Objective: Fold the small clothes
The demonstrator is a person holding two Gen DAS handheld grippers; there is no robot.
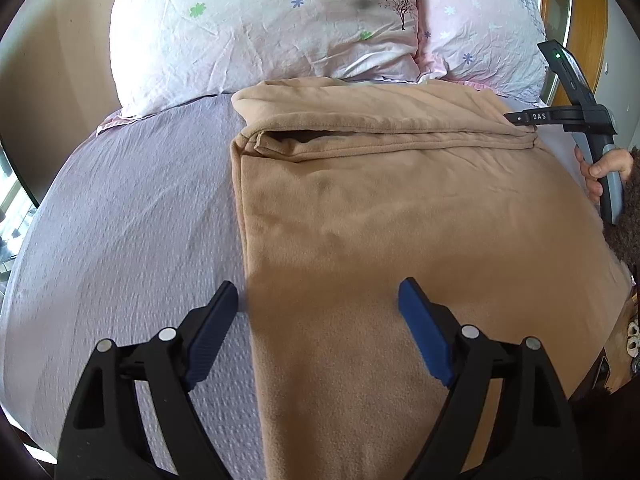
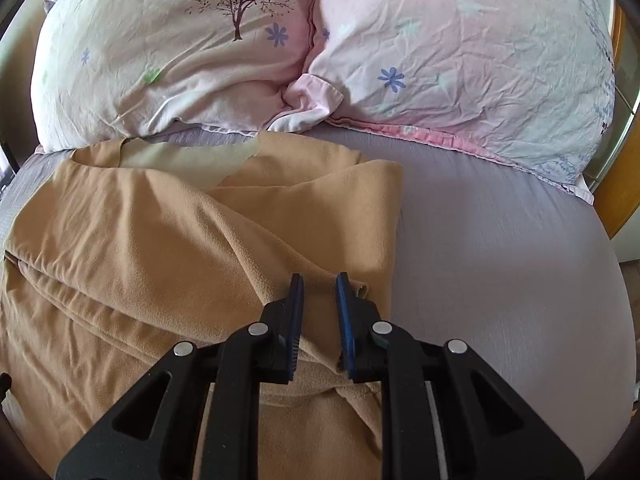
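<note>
A tan fleece garment (image 1: 380, 208) lies spread on the lilac bed sheet (image 1: 132, 220), its far edge folded back into a band near the pillows. My left gripper (image 1: 318, 300) is open and empty, hovering over the garment's near left edge. In the right wrist view the same garment (image 2: 152, 240) lies rumpled in folds. My right gripper (image 2: 319, 292) has its jaws partly closed with a narrow gap, a ridge of the tan cloth lying between them; a grip does not show clearly. The right gripper also shows in the left wrist view (image 1: 520, 118) at the garment's far right corner.
Two pale pink floral pillows (image 1: 260, 28) (image 2: 460, 64) lie at the head of the bed. The lilac sheet (image 2: 500, 260) is bare right of the garment. A wooden headboard (image 1: 600, 20) stands at the right. A dark fuzzy item (image 1: 624, 220) sits at the right edge.
</note>
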